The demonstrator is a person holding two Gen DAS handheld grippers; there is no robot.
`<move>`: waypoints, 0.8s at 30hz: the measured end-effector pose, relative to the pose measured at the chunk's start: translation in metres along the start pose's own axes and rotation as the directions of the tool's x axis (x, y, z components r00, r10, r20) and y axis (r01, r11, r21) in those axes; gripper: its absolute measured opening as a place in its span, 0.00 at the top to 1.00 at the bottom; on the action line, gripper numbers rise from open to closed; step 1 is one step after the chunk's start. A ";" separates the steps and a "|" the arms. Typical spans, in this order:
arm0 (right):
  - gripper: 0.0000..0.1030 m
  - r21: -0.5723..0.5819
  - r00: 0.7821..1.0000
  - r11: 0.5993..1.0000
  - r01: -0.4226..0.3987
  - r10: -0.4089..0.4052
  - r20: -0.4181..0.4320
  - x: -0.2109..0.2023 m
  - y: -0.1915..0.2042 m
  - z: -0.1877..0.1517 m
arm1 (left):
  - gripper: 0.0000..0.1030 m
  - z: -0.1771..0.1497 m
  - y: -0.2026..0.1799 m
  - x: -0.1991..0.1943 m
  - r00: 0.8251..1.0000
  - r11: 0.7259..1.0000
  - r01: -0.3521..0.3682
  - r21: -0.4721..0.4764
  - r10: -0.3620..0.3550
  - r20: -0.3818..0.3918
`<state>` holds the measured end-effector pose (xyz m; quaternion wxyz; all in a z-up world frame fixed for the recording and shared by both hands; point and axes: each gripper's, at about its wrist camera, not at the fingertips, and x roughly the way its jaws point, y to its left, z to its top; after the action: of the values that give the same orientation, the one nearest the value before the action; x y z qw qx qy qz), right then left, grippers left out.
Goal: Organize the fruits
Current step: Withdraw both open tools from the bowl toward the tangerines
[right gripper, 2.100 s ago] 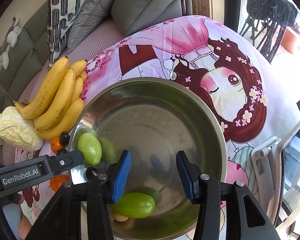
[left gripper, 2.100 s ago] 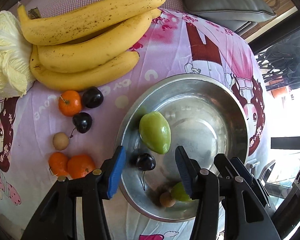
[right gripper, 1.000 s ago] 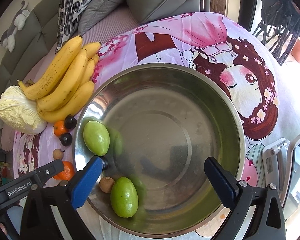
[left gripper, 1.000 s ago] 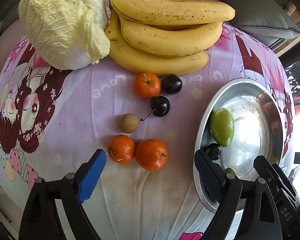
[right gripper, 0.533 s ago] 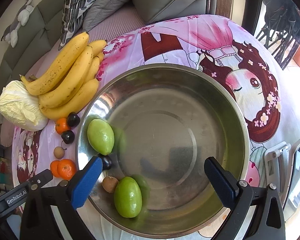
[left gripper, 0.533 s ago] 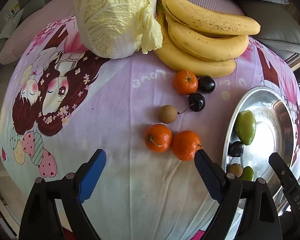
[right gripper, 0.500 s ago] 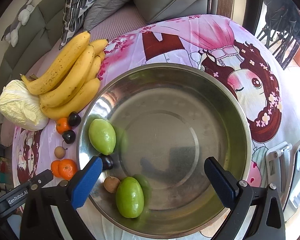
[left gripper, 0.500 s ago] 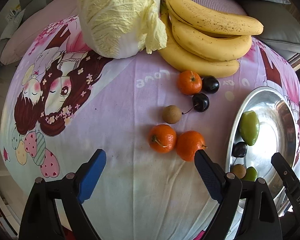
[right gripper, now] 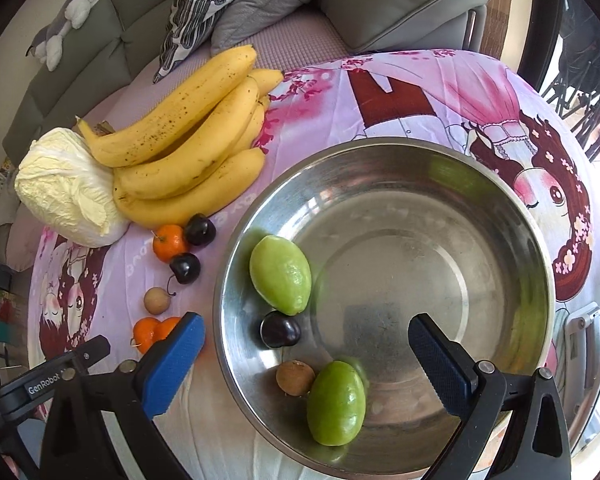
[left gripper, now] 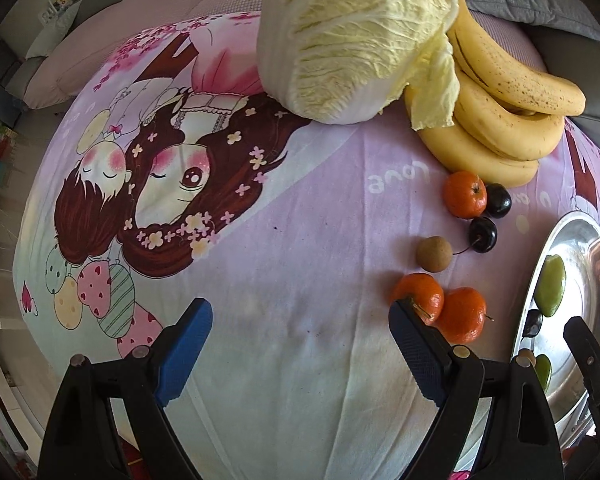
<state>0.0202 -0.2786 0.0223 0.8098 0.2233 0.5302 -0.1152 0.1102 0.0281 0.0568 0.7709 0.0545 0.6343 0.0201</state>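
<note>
Since a second ago we have swung our left gripper [left gripper: 300, 332] away from the round stainless-steel bowl [right gripper: 500, 208], so the bowl now sits at the edge of its view and the loose fruit lies beside its inner finger. Inside the bowl, against the wall nearest the loose fruit, rest two green oval fruits [right gripper: 281, 274], one dark cherry [right gripper: 280, 330] and a small brown longan [right gripper: 295, 377]; we judge these already sorted. Just outside the bowl on that same side lie two touching orange mandarins [left gripper: 440, 308], another brown longan [left gripper: 434, 254], two dark cherries [left gripper: 483, 234] and a third mandarin [left gripper: 465, 194], in a loose line running away from the bowl toward the bunch of yellow bananas [left gripper: 508, 112]. Beyond the bananas, farthest from the bowl, sits the pale napa cabbage [left gripper: 356, 32]. Our left gripper hangs with jaws wide apart and nothing between them, probably lining up on the mandarin pair. Our right gripper [right gripper: 306, 354] hovers over the bowl's near side, also spread wide and empty, straddling the cherry and longan. Everything rests on the pink cartoon-printed cloth [left gripper: 300, 208].
</note>
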 end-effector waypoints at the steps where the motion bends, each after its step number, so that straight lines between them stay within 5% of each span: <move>1: 0.00 -0.003 1.000 1.000 -0.006 0.006 -0.012 0.003 0.003 0.000 | 0.12 0.001 0.003 0.001 1.000 1.000 -0.003 -0.004 0.003 0.000; 12: 0.00 -0.109 0.996 0.991 -0.083 0.081 -0.026 0.012 0.050 -0.004 | 0.12 0.006 0.020 0.020 0.995 0.997 0.081 -0.007 -0.082 -0.059; 24: 0.00 -0.222 0.992 0.967 -0.124 0.116 -0.049 0.023 0.089 -0.008 | 0.12 0.015 0.049 0.035 0.964 0.962 0.253 -0.106 -0.260 -0.056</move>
<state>0.0609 -0.1958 0.0204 0.8258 0.1640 0.5396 -0.0016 0.1336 0.0796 0.0310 0.7463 -0.0668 0.6606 -0.0468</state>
